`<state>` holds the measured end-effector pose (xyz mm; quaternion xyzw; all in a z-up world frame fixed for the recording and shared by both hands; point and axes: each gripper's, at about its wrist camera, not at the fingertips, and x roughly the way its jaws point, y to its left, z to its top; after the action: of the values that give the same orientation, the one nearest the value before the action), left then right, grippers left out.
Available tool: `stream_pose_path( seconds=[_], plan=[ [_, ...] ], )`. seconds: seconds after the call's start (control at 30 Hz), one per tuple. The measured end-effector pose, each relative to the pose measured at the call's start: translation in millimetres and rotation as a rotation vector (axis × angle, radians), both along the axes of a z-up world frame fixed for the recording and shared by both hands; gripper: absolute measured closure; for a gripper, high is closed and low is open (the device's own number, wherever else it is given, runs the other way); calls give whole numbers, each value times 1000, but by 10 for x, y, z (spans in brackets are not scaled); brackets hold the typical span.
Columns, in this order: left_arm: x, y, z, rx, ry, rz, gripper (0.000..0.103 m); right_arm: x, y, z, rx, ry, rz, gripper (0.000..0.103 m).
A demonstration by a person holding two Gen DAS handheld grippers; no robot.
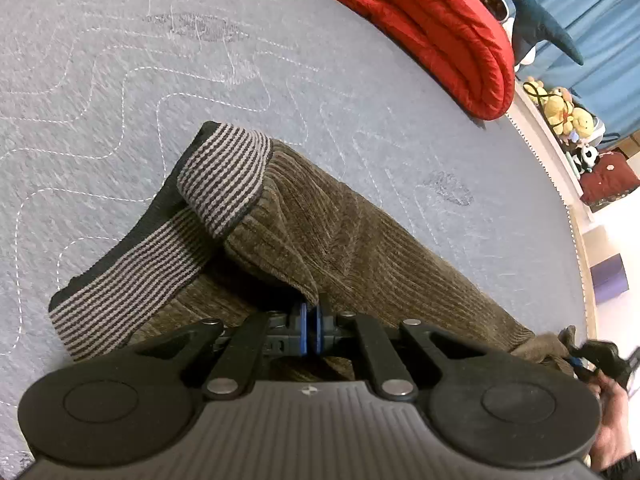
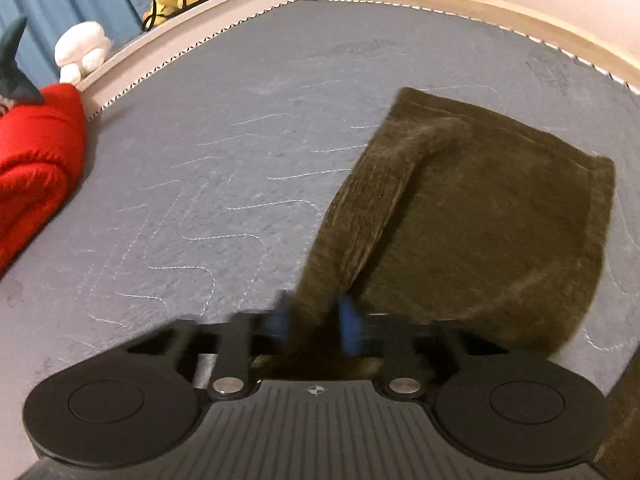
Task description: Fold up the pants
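Brown corduroy pants (image 1: 360,248) with a grey-and-black striped waistband (image 1: 224,176) lie on the grey quilted mattress (image 1: 120,80). My left gripper (image 1: 311,320) is shut on a raised fold of the pants near the waistband. The waistband's far end is flipped over. In the right wrist view, the leg end of the pants (image 2: 480,220) lies on the mattress (image 2: 220,140). My right gripper (image 2: 316,320) is shut on a bunched edge of the pants, and its picture is blurred. The right gripper also shows at the right edge of the left wrist view (image 1: 596,356).
A folded red quilt (image 1: 432,28) lies at the mattress's far side and also shows in the right wrist view (image 2: 36,160). Plush toys (image 1: 568,116) sit on a ledge beside blue curtains (image 1: 600,20). The wooden bed frame (image 2: 480,4) edges the mattress.
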<state>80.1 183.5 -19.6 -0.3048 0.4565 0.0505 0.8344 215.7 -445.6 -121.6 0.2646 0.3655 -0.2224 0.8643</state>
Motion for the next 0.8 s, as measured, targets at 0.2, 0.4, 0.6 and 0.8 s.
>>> stream_pose_path(
  seconds=[0.2, 0.4, 0.6, 0.8],
  plan=[
    [-184, 44, 131, -14, -52, -5, 100, -826, -140, 508, -6, -135, -4, 95],
    [-452, 123, 326, -2, -132, -11, 100, -1937, -223, 786, 30, -275, -16, 95],
    [-594, 309, 241, -68, -78, -17, 100, -2635, -204, 529, 9, -249, 46, 95],
    [-506, 337, 31, -143, 30, 6, 85, -2804, -548, 235, 90, -191, 20, 67]
  ],
)
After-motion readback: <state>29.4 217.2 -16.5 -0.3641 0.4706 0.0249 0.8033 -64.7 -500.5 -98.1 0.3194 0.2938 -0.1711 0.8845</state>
